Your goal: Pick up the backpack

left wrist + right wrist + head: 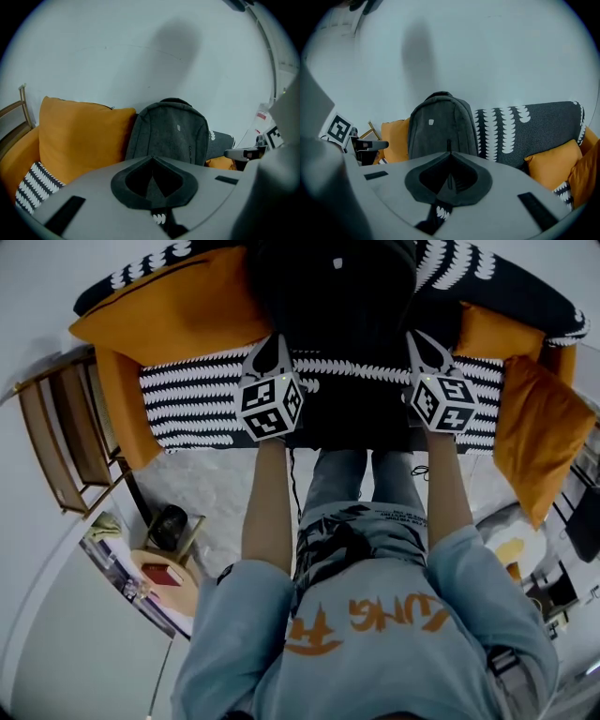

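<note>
A dark grey backpack (333, 324) stands upright against the back of a sofa, between orange cushions. It fills the middle of the left gripper view (168, 133) and sits left of middle in the right gripper view (438, 126). My left gripper (274, 343) is shut and empty, its tips at the backpack's left side. Over at the backpack's right side, my right gripper (419, 339) is also shut with nothing in it. From each gripper's own camera the jaws (153, 157) (450, 152) meet at their tips, short of the backpack.
The sofa seat (197, 395) has a black and white patterned cover. Orange cushions lie left (169, 310) and right (544, 432). A wooden frame (56, 442) stands left of the sofa, and a small round table (169, 582) with items sits on the floor beside the person.
</note>
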The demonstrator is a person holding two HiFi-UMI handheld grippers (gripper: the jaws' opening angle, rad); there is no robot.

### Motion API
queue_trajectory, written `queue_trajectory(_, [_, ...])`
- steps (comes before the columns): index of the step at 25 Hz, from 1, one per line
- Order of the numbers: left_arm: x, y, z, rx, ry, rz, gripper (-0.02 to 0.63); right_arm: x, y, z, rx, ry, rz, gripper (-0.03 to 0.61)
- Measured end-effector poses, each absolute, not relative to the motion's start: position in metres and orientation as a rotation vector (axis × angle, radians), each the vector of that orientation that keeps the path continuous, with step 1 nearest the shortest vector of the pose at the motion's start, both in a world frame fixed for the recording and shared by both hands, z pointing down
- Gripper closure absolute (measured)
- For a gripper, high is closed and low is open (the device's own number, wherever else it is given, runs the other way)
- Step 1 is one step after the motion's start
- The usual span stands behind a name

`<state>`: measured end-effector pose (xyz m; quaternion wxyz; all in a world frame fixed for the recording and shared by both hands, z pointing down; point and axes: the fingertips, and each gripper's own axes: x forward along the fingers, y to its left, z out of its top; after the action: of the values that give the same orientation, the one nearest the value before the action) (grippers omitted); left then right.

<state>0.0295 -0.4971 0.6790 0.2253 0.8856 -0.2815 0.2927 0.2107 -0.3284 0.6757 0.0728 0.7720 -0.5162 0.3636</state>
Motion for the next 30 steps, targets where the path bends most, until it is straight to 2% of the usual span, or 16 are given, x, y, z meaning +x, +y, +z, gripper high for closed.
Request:
queue_trajectory(10, [0.041, -0.516, 0.705, 2.483, -0.72, 0.868, 0.591, 0.226, -0.334, 0.702, 2.335, -1.484, 1.099, 0.578])
queue_trajectory(13, [0.048, -0.528, 0.712, 2.484, -0.707, 0.882, 0.591, 0.239, -0.342, 0.706, 2.368, -1.464, 1.104, 0.524])
queue_trajectory(15, [0.052, -0.534, 0.714, 2.475, -0.696, 0.88, 0.561, 0.245, -0.345, 0.708, 2.384, -1.454, 1.109, 0.512])
queue_trajectory(17, [0.057, -0.541, 0.718, 2.474, -0.678, 0.887, 0.477, 0.25, -0.349, 0.711, 2.38, -1.451, 1.104, 0.494])
queue_trajectory(25, [0.073, -0.577, 0.723, 2.494, -0.661, 0.874, 0.426, 0.273, -0.363, 0.717, 2.387, -1.426, 1.089, 0.439])
queue_trajectory(30, [0.079, -0.593, 0.728, 2.516, -0.663, 0.914, 0.402, 0.279, -0.374, 0.723, 2.348, -1.44, 1.075, 0.431])
